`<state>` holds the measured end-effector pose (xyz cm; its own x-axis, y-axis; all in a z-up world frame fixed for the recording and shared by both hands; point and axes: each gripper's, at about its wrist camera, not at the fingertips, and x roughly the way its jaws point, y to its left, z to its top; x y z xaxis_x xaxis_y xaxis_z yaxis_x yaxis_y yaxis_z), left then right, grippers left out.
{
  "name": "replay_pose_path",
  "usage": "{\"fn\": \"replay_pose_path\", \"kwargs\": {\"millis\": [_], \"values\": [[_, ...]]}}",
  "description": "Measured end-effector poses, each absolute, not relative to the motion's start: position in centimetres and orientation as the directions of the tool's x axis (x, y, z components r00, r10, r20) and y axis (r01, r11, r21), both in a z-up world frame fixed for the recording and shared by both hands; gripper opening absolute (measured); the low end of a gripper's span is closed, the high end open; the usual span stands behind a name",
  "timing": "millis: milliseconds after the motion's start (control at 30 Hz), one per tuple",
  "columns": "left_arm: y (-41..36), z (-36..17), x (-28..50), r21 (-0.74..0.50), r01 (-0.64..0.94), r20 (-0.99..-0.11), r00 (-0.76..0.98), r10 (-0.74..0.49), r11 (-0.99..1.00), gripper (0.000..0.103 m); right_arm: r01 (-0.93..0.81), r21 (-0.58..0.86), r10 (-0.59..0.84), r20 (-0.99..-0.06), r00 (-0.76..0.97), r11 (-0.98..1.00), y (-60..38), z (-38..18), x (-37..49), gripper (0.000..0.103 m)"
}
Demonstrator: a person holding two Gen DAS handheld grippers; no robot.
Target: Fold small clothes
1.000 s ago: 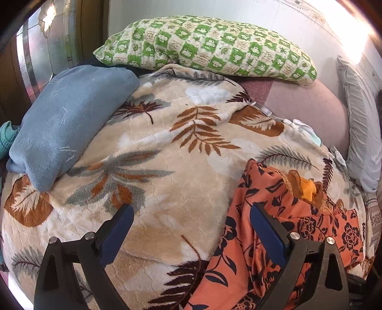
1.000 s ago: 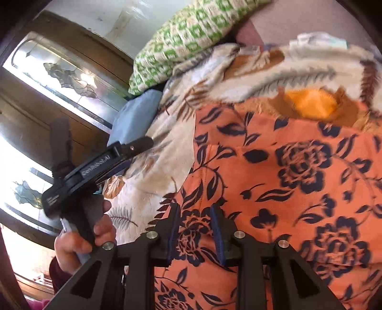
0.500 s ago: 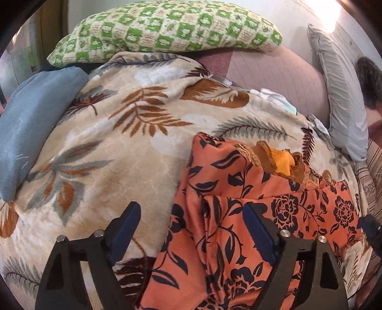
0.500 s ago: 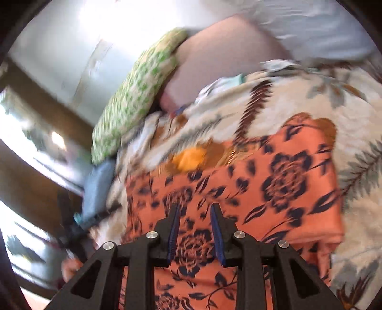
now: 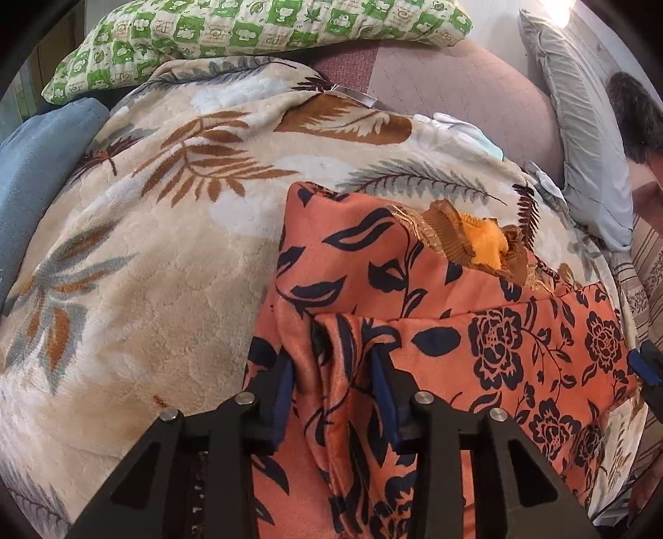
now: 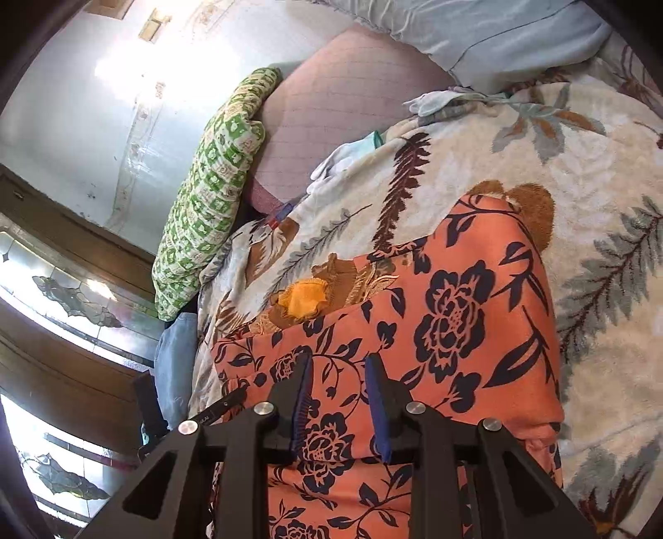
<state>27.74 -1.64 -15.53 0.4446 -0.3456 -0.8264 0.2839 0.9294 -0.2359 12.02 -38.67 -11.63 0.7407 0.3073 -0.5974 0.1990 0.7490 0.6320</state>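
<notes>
An orange garment with dark blue flowers lies partly folded on a beige leaf-print blanket. A brown and yellow collar piece shows at its top edge. My left gripper is shut on a bunched fold at the garment's left edge. My right gripper is shut on the garment near its lower edge; in the left wrist view it shows at the far right. The collar piece lies left of the gripper's line in the right wrist view.
A green checked pillow and a pink cushion lie at the back. A blue pillow is at the left, a grey pillow at the right. A person's head is at the far right.
My left gripper has moved right onto the garment's left edge and closed on a fold. My right gripper has carried its hold across to the right, folding the garment over.
</notes>
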Motion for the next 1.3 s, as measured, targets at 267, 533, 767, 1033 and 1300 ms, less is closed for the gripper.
{"fn": "replay_pose_path", "kwargs": {"millis": [267,533,767,1033,1300], "values": [[-1.9,-14.9,27.8,-0.237,0.294,-0.815,0.458,-0.355,0.926,0.028,0.258,0.72,0.258,-0.521,0.814,0.644,-42.9,-11.5,10.9,0.028],[-1.2,-12.2,27.7,-0.273,0.313,-0.747,0.526,-0.406,0.909,0.018,0.254,0.751,0.24,-0.48,0.844,0.61,-44.6,-12.0,12.0,0.028],[-0.1,-9.6,28.9,-0.238,0.28,-0.674,0.641,-0.366,0.93,0.005,0.275,0.731,0.257,-0.524,0.812,0.624,-44.0,-13.6,13.3,0.028],[1.8,-9.2,29.6,-0.263,0.235,-0.681,0.642,-0.352,0.936,0.008,0.276,0.684,0.222,-0.546,0.808,0.675,-43.5,-13.3,13.3,0.028],[1.9,-10.9,28.9,-0.35,0.234,-0.733,0.535,-0.421,0.907,0.071,0.281,0.692,0.248,-0.56,0.791,0.666,-43.6,-13.8,13.4,0.028]]}}
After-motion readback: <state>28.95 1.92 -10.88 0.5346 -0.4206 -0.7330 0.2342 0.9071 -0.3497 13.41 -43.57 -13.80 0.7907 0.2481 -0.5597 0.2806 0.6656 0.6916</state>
